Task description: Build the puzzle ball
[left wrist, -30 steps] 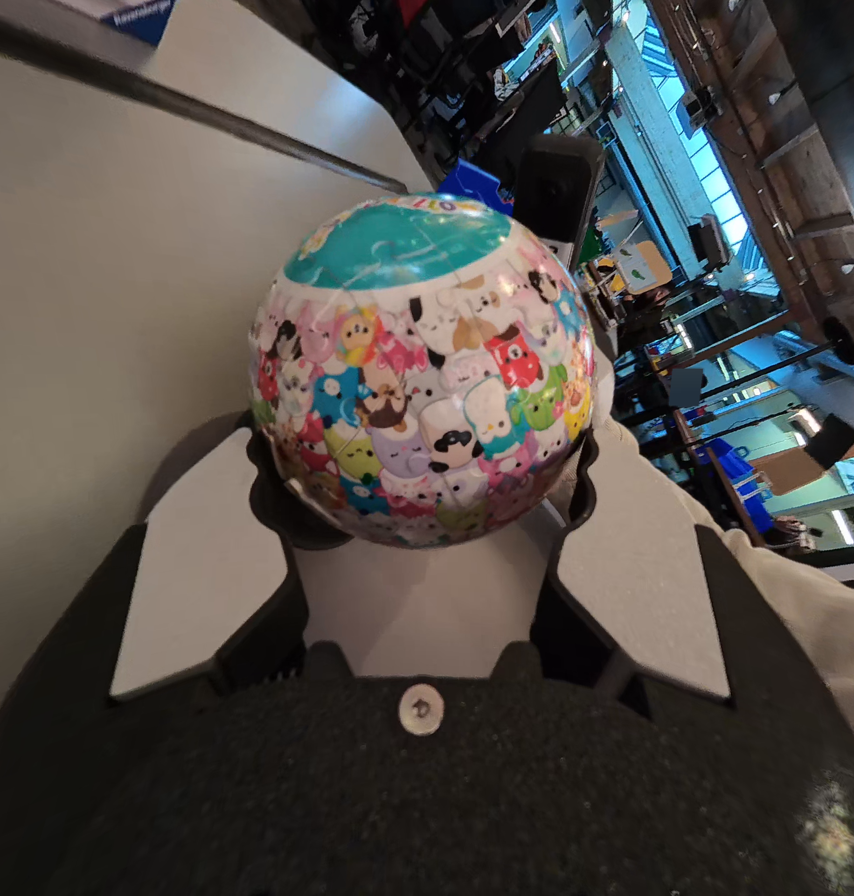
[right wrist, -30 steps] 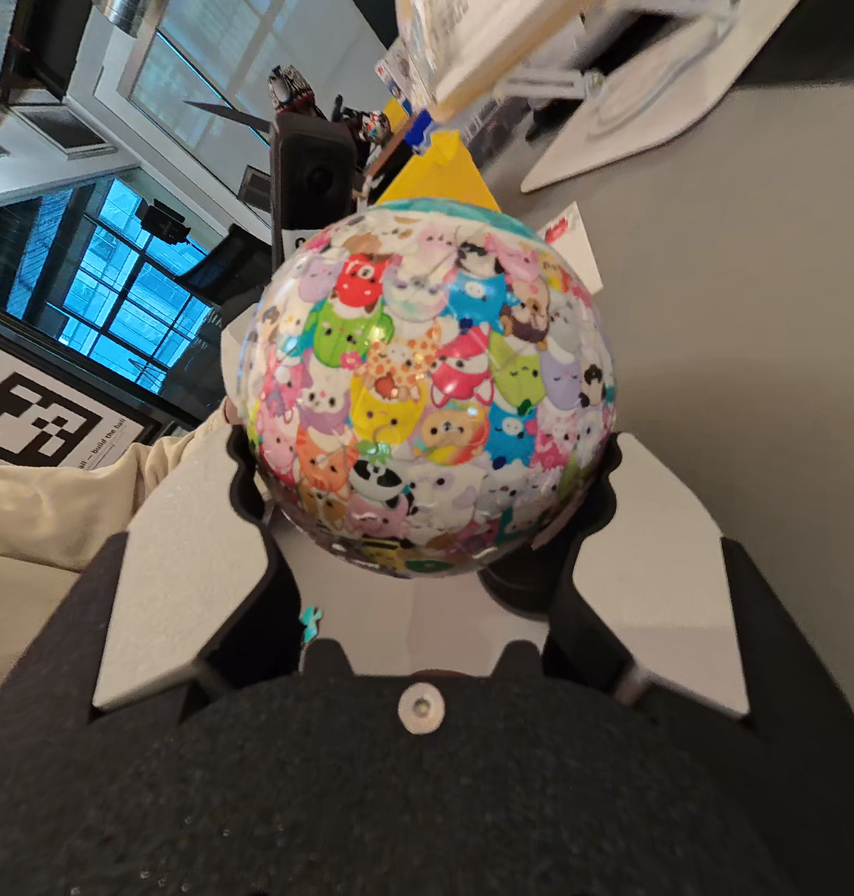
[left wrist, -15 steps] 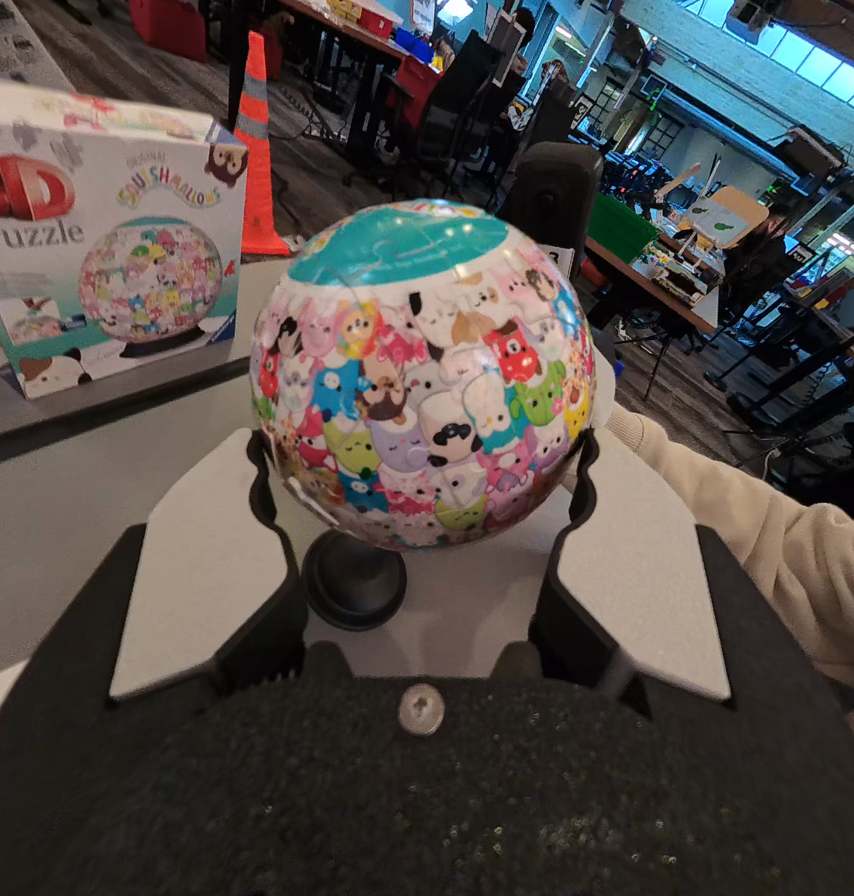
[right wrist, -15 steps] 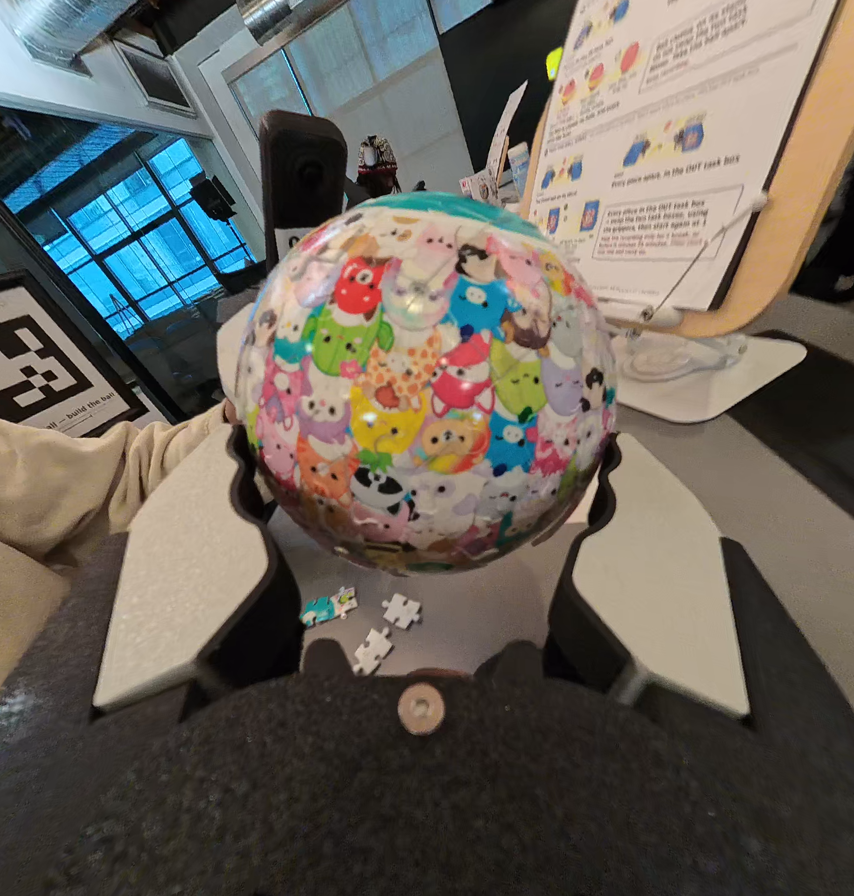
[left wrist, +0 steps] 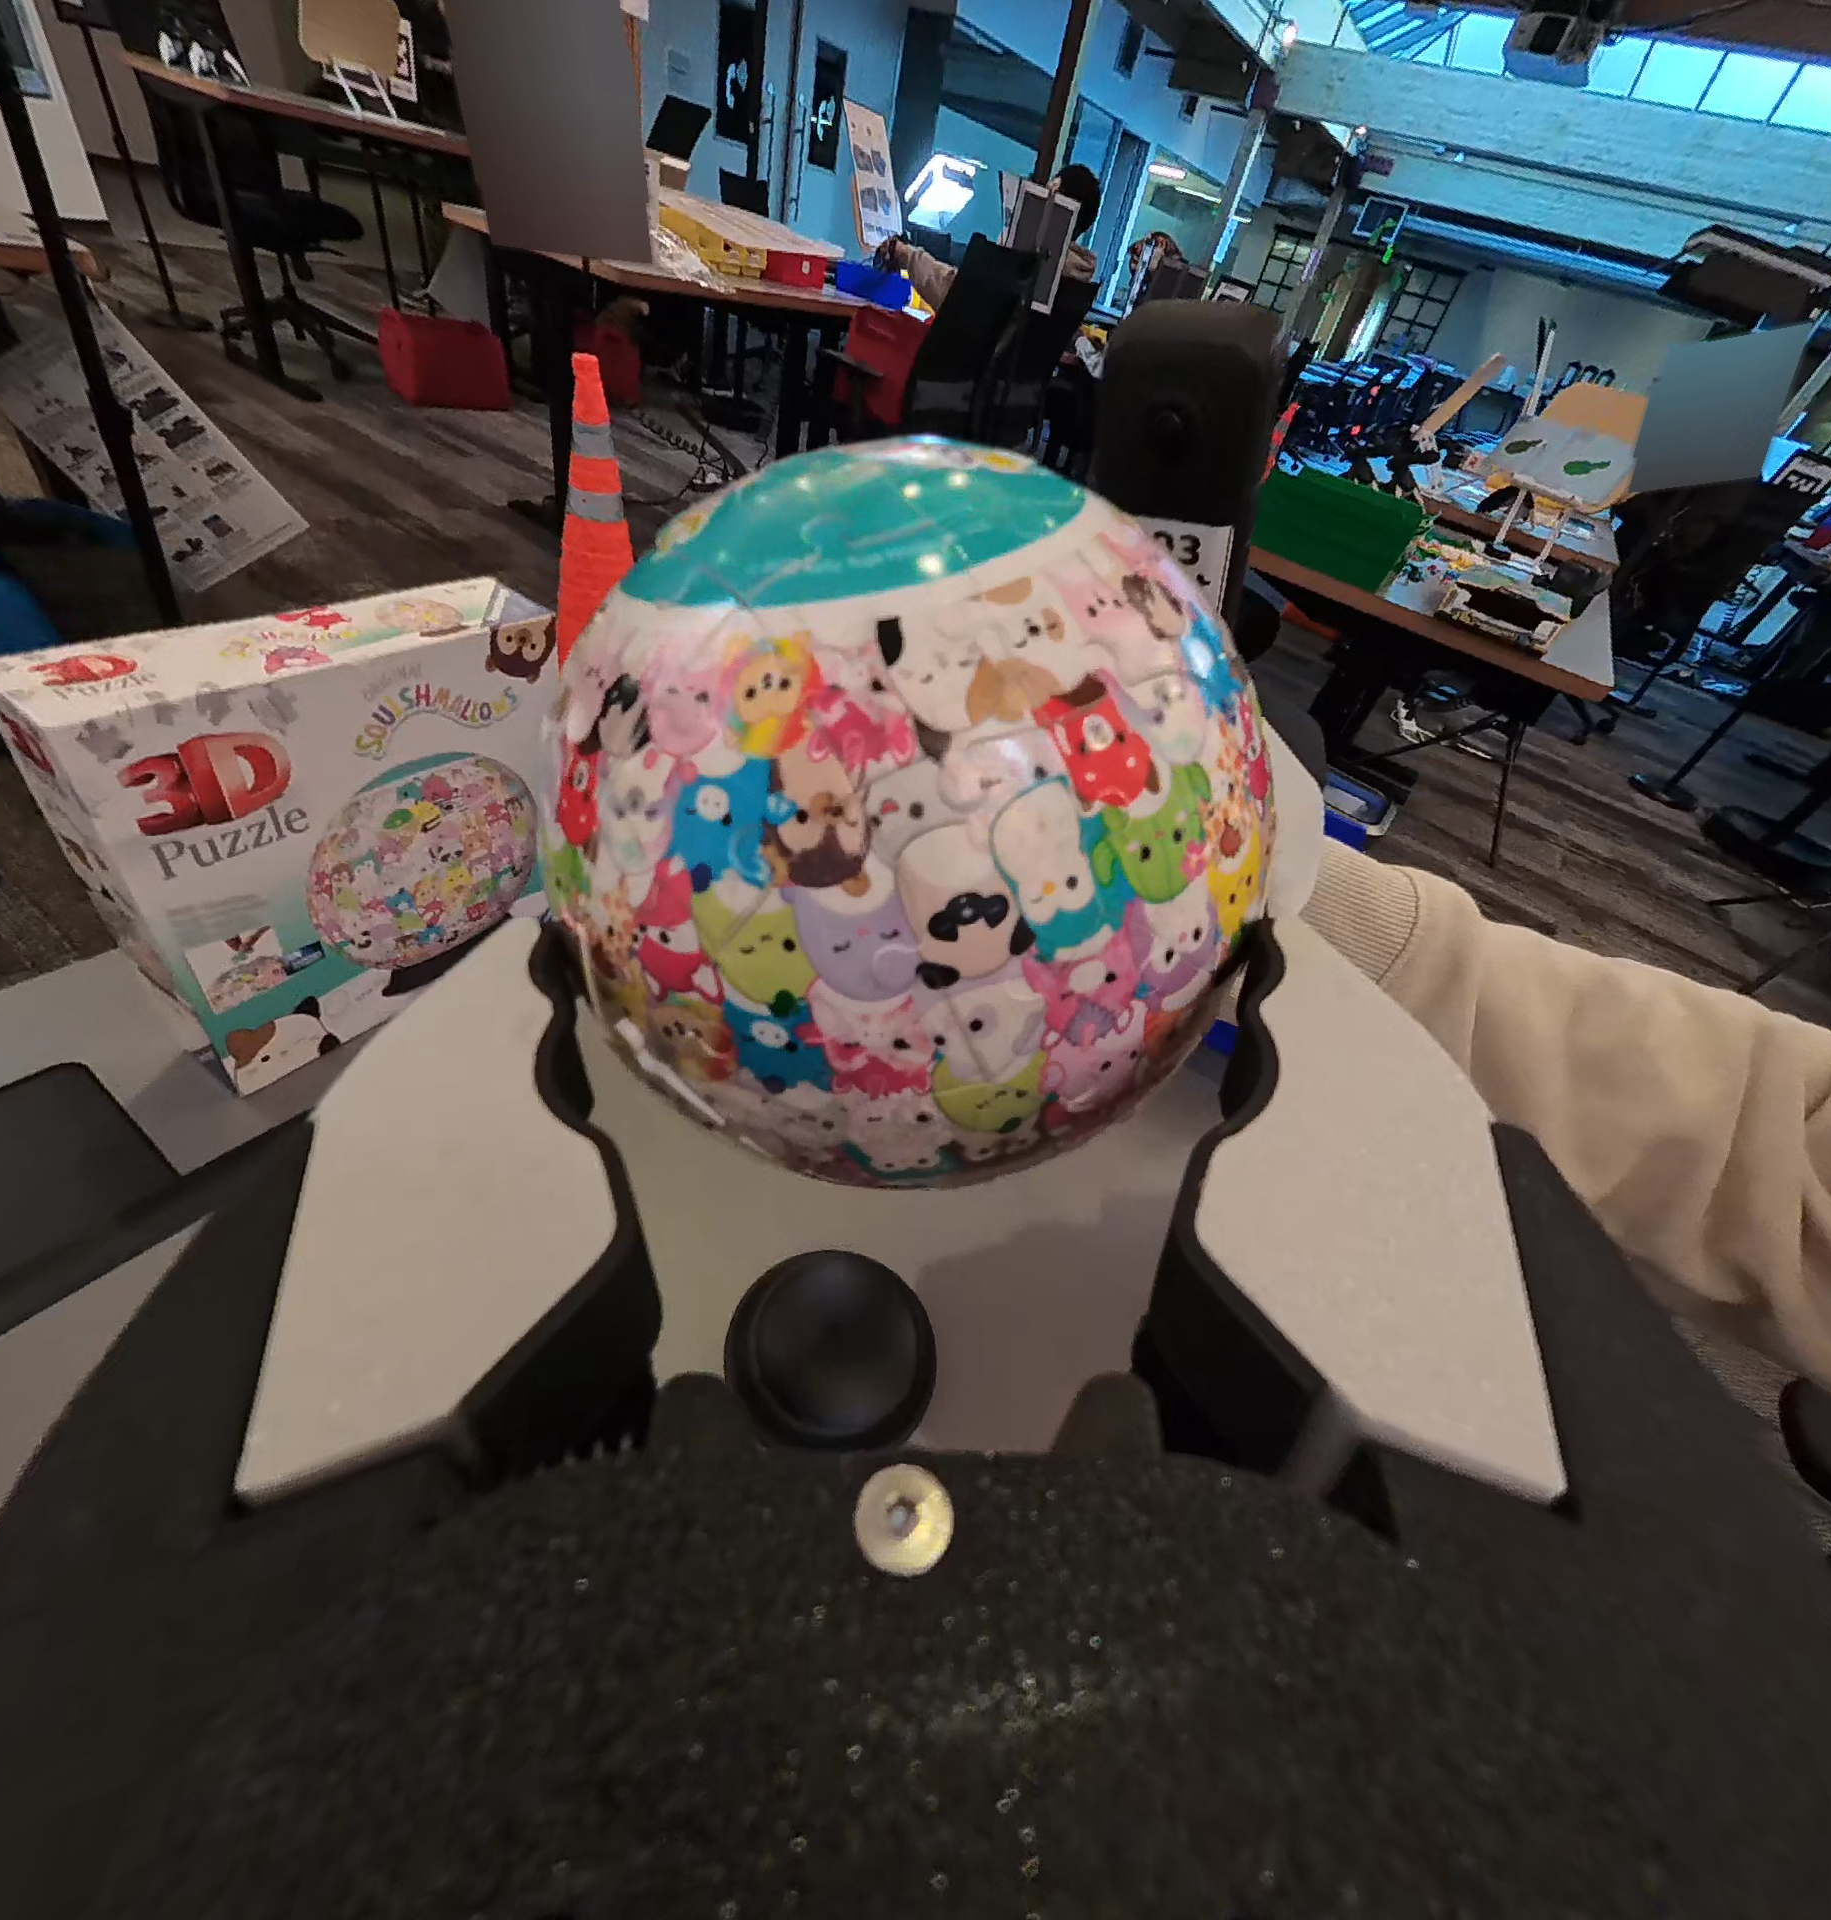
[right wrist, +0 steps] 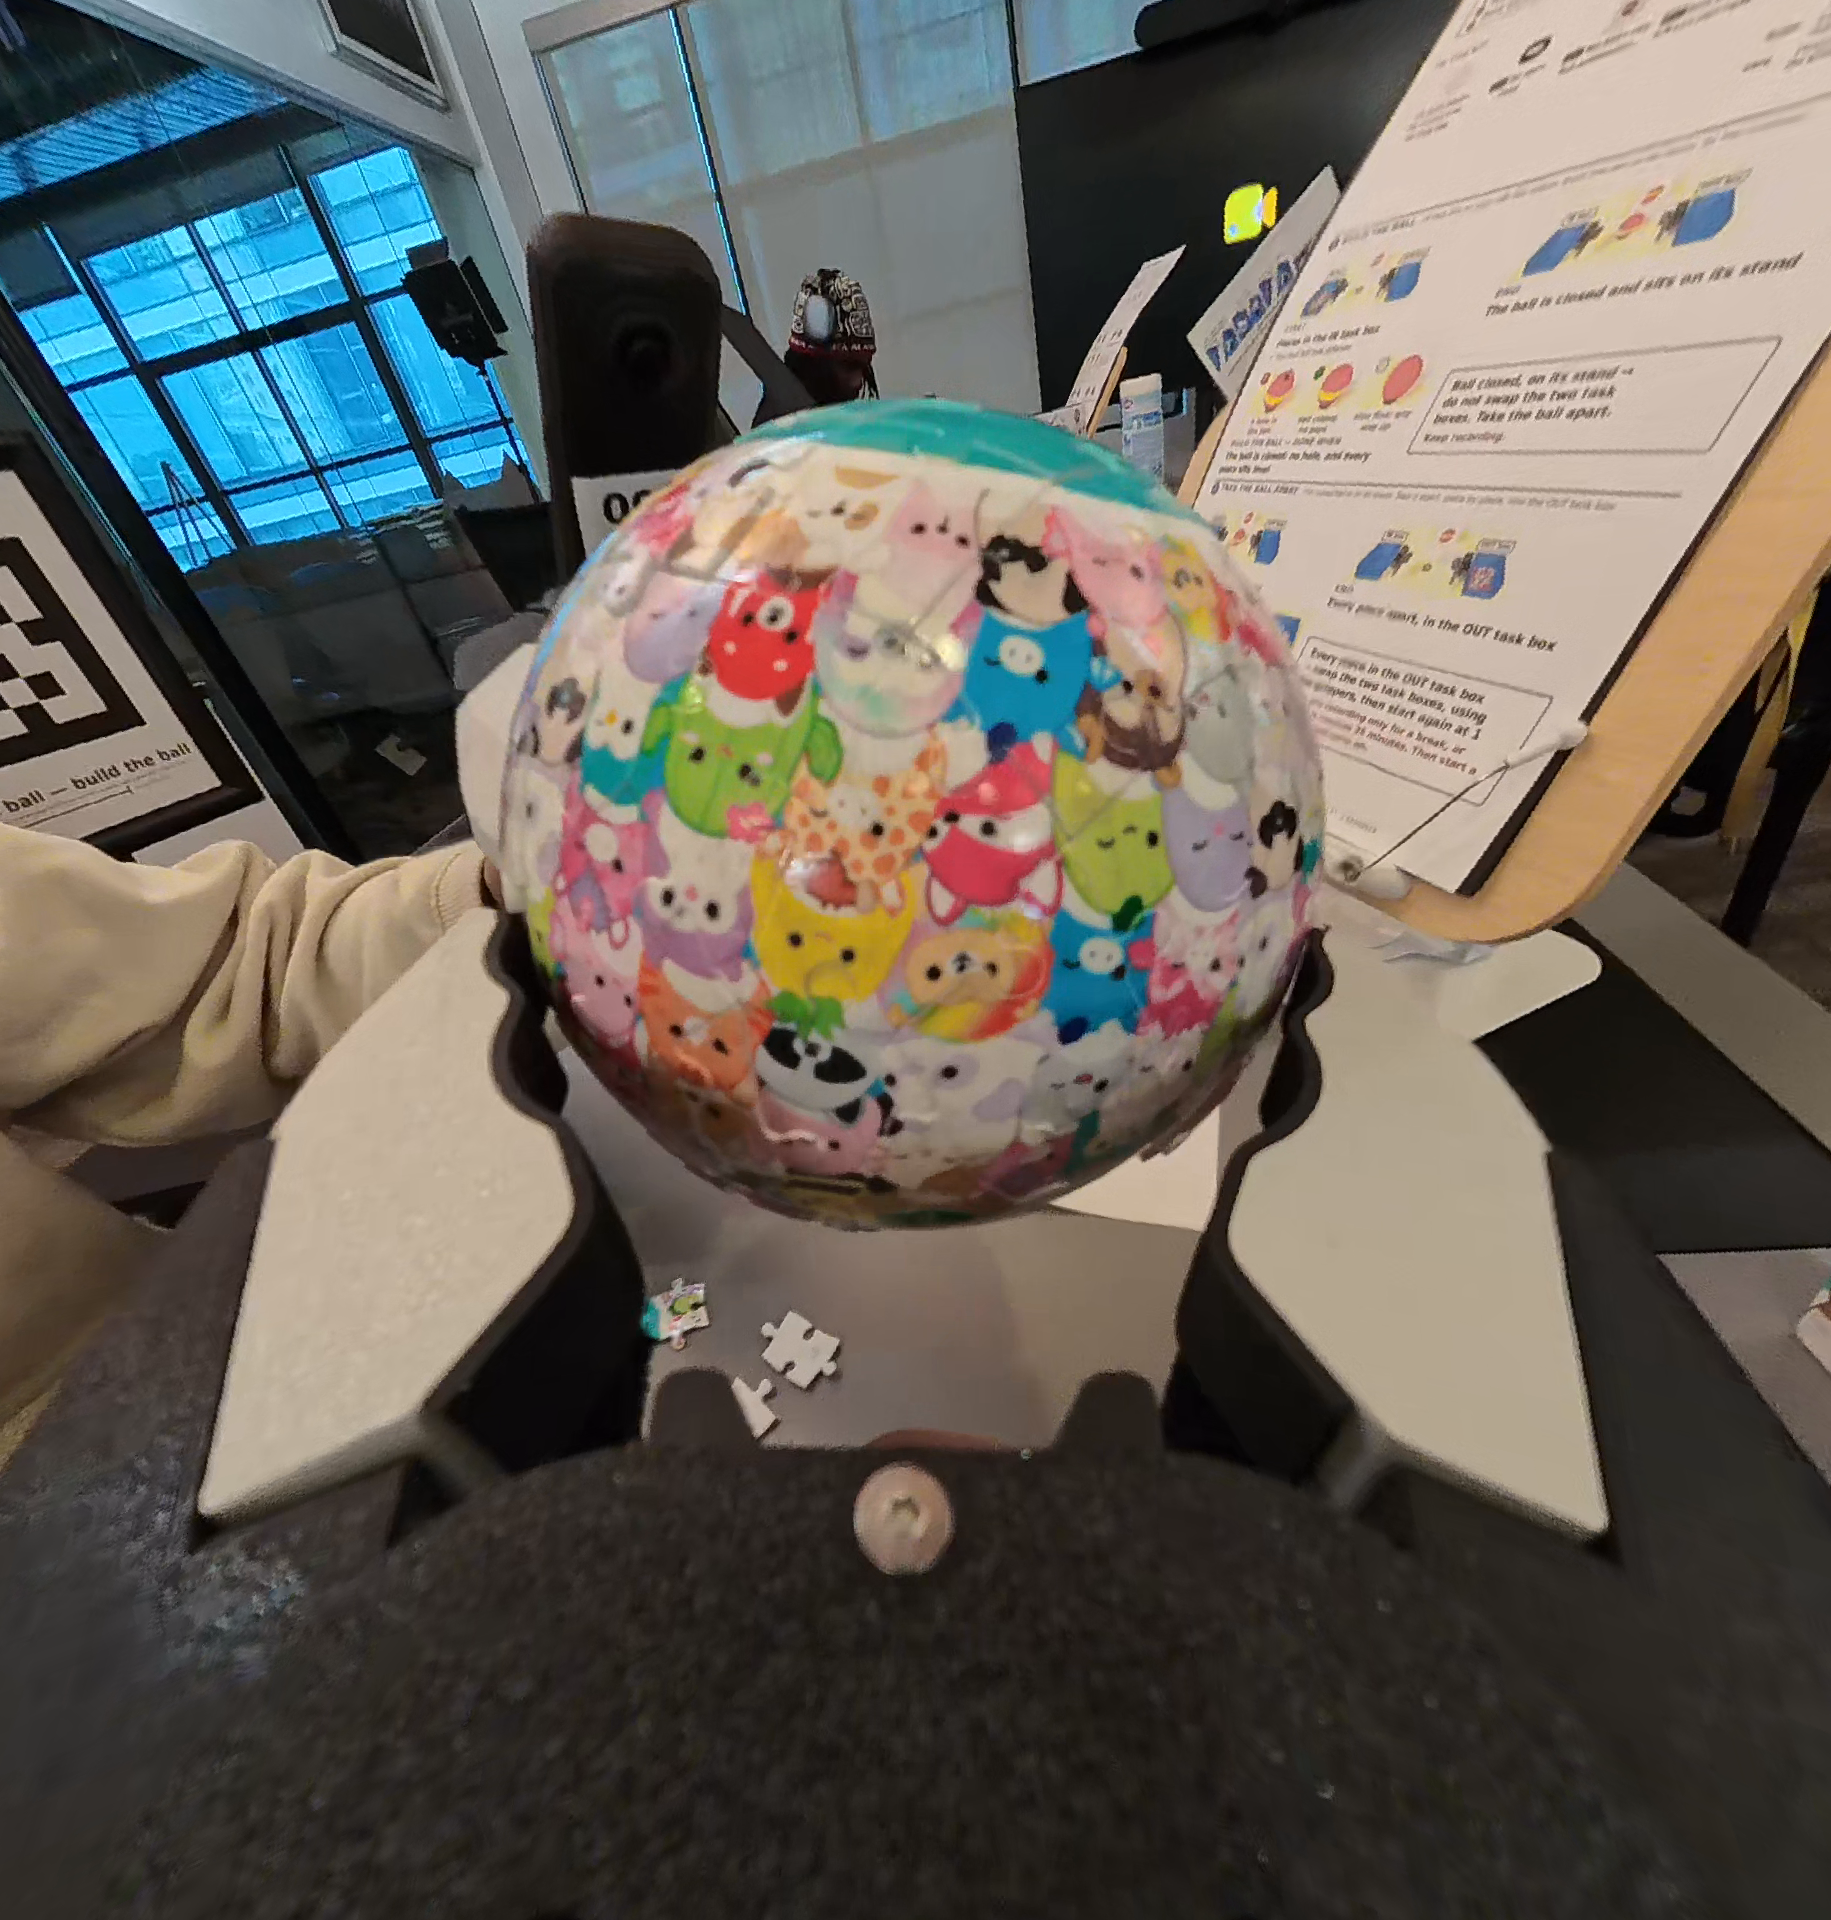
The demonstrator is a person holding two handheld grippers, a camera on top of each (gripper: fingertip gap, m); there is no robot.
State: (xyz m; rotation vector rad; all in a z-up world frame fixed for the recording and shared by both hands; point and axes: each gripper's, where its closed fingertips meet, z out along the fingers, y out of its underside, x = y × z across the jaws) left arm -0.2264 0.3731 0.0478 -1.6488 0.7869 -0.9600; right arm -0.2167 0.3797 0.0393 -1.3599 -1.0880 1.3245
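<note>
The puzzle ball [left wrist: 911, 810] is a sphere covered in colourful cartoon animals with a teal cap on top. My left gripper [left wrist: 906, 966] is shut on its lower sides and holds it above the grey table. My right gripper [right wrist: 906, 997] is shut on the same ball [right wrist: 911, 821] from the opposite side. A round black stand [left wrist: 833, 1345] sits on the table below the ball. Three loose puzzle pieces [right wrist: 799, 1345] lie on the table under the ball in the right wrist view.
The puzzle's box [left wrist: 267, 821] stands at the back left by an orange cone [left wrist: 591, 499]. A tilted instruction board [right wrist: 1513, 468] stands at the right. Cream sleeves [left wrist: 1617, 1091] [right wrist: 163, 987] reach in from the sides. A framed marker sign [right wrist: 38, 675] is at the left.
Both views have swung from a steep tilt to level, with the ball held by both grippers throughout. The black stand has come into view under the ball and moved nearer the left gripper.
</note>
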